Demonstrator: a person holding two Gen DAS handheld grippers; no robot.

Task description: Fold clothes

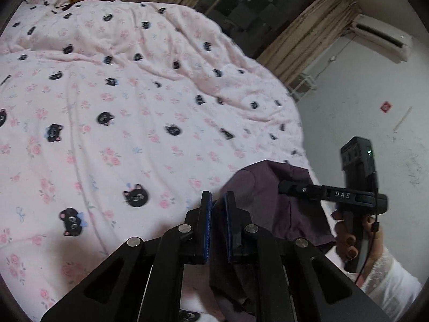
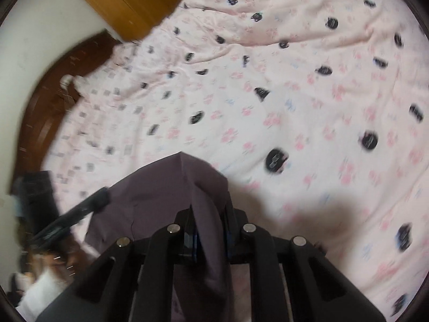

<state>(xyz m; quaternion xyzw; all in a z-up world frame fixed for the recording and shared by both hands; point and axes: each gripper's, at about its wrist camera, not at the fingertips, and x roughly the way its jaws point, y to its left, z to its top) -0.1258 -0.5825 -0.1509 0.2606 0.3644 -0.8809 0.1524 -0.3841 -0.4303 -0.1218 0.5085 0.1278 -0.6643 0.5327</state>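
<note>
Soft, even indoor light falls on the pink bedspread (image 1: 128,123), which reads bright and slightly washed out. The left wrist view is fairly sharp; the window (image 1: 257,2) looks dark. The right wrist view is smeared by motion blur, worst at the left edge. A soft shadow (image 2: 316,214) lies on the bedspread. Both views bend strongly, with dark circular corners.

We read only "DAS", white letters on black arm of right gripper (image 1: 288,187), right of left gripper's fingers (image 1: 206,214). Red wall sign (image 1: 385,106) beyond: unreadable.
</note>
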